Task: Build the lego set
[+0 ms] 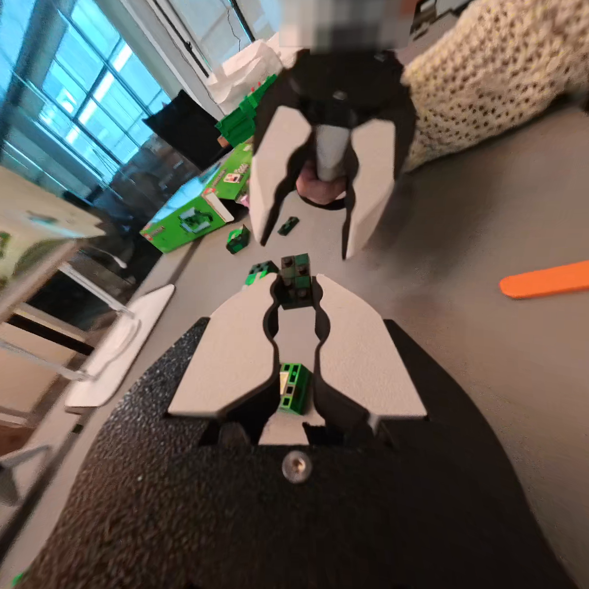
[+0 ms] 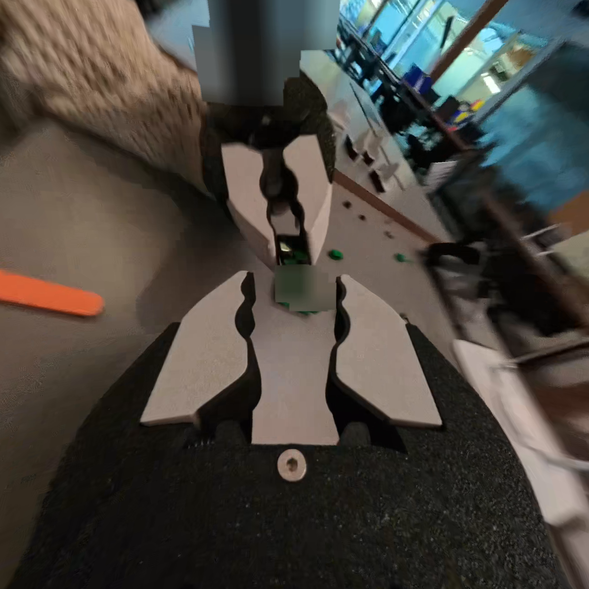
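My left gripper (image 1: 296,280) is shut on a small dark green and black Lego assembly (image 1: 294,271), whose studded end sticks out past the fingertips. The right wrist view shows that gripper (image 2: 293,259) facing me with the assembly (image 2: 291,250) between its pads. My right gripper (image 2: 293,275) is open and empty, its fingertips just short of the assembly. It shows in the left wrist view (image 1: 304,248) with its fingers spread wide, a little beyond the assembly. A mosaic patch covers what lies between the right fingertips.
On the grey table lie a green Lego box (image 1: 188,220), a small green block (image 1: 237,239), a dark flat piece (image 1: 288,225), a green brick (image 1: 263,271), another green block (image 1: 294,390) under my left fingers and an orange flat tool (image 1: 548,280). A person's knitted sleeve (image 1: 494,79) is behind.
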Action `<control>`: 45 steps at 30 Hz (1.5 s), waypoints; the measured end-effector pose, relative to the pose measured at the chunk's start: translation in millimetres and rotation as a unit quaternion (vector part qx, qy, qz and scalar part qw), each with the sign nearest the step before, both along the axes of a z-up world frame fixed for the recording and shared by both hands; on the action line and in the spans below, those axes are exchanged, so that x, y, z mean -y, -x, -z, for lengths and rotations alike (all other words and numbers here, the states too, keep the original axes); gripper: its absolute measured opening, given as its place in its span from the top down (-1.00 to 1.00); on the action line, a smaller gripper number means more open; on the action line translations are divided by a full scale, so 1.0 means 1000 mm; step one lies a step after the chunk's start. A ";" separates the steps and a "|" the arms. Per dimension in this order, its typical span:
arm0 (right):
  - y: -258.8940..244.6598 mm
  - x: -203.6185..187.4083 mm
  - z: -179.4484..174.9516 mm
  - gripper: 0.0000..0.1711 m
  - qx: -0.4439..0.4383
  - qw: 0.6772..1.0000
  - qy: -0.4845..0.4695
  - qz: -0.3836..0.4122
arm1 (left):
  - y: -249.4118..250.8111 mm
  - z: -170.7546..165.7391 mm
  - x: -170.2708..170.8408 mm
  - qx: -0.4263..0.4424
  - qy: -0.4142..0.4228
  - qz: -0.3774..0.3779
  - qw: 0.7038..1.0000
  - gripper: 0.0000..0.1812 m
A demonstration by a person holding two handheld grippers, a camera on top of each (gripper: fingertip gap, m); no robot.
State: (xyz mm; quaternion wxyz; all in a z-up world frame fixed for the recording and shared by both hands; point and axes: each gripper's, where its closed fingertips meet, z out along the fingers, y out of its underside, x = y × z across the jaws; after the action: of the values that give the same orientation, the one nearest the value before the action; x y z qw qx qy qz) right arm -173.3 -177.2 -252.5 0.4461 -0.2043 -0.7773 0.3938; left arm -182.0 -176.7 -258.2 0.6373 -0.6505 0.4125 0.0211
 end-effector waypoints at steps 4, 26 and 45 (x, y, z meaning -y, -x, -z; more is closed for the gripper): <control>-0.003 0.004 0.002 0.62 0.046 0.996 0.075 -0.032 | -0.007 0.004 0.002 -0.023 -0.002 0.017 1.000 0.81; -0.006 0.007 0.011 0.80 0.019 0.998 0.021 -0.057 | -0.011 0.008 0.009 0.042 0.052 0.067 0.996 0.82; 0.001 -0.053 0.078 0.80 0.260 0.951 0.059 0.154 | 0.062 -0.022 -0.013 0.121 -0.037 -0.155 0.980 0.71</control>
State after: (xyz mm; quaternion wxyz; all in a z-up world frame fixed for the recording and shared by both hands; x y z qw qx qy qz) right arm -173.9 -124.0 -330.3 0.2715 -0.4429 -0.8006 0.2987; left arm -243.7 -164.0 -235.8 0.6951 -0.6805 0.2253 0.0554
